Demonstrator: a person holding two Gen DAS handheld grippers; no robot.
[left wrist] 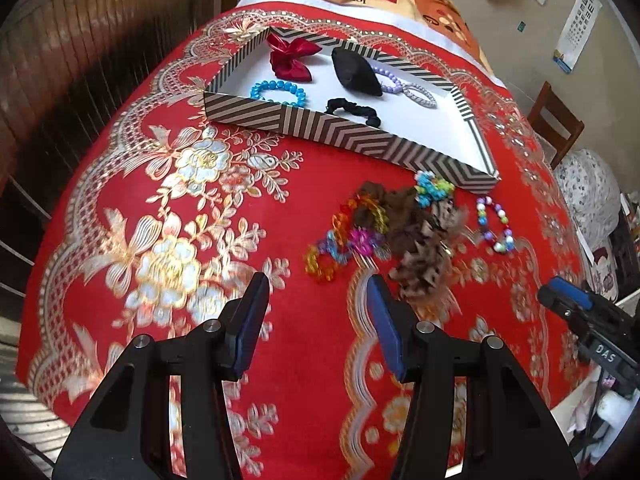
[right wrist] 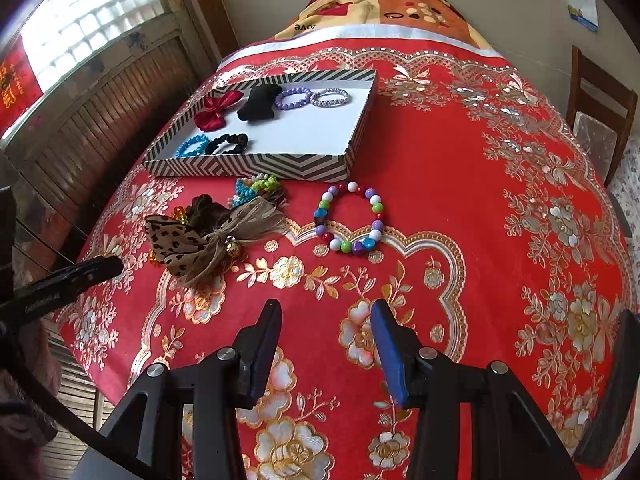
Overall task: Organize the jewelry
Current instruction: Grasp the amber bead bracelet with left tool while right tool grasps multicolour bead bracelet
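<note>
A striped shallow box (left wrist: 320,130) (right wrist: 256,166) on the red cloth holds a red bow (left wrist: 290,58), a black pouch (left wrist: 356,74), blue (left wrist: 278,92), purple and white bracelets and a black scrunchie (left wrist: 354,110). In front of it lie a leopard bow (right wrist: 200,240) (left wrist: 424,256), a multicolour bead bracelet (right wrist: 350,218) (left wrist: 494,224), a clear coloured chain (left wrist: 344,236) and a bright scrunchie (right wrist: 256,188). My left gripper (left wrist: 318,284) is open and empty just short of the chain. My right gripper (right wrist: 326,312) is open and empty, near of the bead bracelet.
The red floral cloth (right wrist: 460,200) covers a table with its edges close on both sides. A wooden chair (right wrist: 600,112) stands at the right. A wooden wall and a window (right wrist: 92,20) are at the left. A patterned blanket (right wrist: 380,4) lies beyond the box.
</note>
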